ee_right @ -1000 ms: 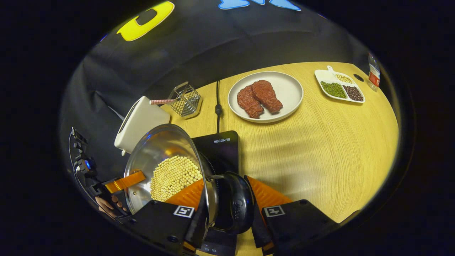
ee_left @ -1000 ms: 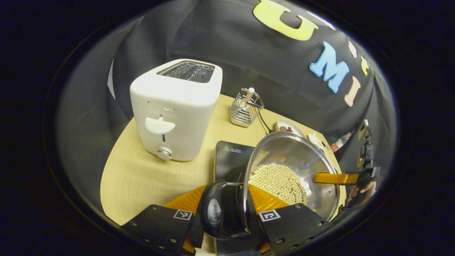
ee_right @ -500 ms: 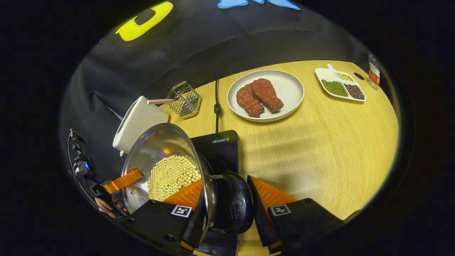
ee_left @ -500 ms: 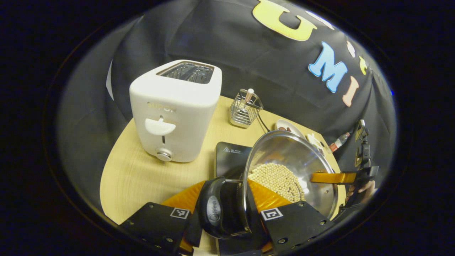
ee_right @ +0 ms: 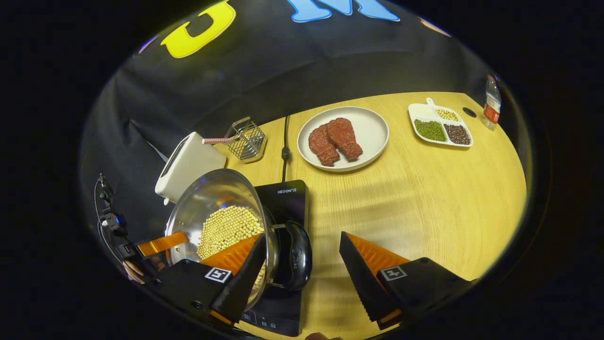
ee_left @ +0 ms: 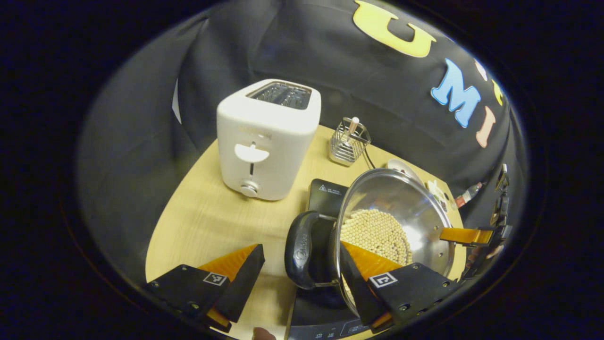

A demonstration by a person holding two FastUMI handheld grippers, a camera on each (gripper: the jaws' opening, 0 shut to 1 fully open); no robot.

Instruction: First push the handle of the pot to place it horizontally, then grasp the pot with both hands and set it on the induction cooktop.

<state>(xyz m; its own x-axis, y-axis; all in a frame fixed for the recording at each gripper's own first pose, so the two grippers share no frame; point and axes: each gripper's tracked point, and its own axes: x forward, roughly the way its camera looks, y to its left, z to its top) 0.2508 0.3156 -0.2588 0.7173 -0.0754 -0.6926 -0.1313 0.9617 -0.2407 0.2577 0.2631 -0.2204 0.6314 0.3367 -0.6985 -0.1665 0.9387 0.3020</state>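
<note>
A steel pot (ee_left: pixel 401 198) holding pale beans (ee_left: pixel 375 231) sits on the black induction cooktop (ee_left: pixel 325 194). My left gripper (ee_left: pixel 299 248) is open around the pot's near black handle (ee_left: pixel 302 250). One finger (ee_left: pixel 236 264) stands well clear of the handle, and the other lies by the rim. In the right gripper view the pot (ee_right: pixel 212 203) rests on the cooktop (ee_right: pixel 288 200), and my right gripper (ee_right: pixel 302 236) is open around the other black handle (ee_right: pixel 296 255). Each view shows the opposite gripper's finger at the pot's far rim.
A white toaster (ee_left: pixel 266 141) and a wire basket (ee_left: pixel 348 141) stand behind the cooktop. Beyond it are a plate of meat (ee_right: pixel 343 137), a divided dish of beans (ee_right: pixel 439 126), a bottle (ee_right: pixel 491 101) and the cooktop's cable (ee_right: pixel 284 151).
Both grippers were shut on the pot's handles. They have now opened, let go and drawn back a little, and the pot stays on the cooktop.
</note>
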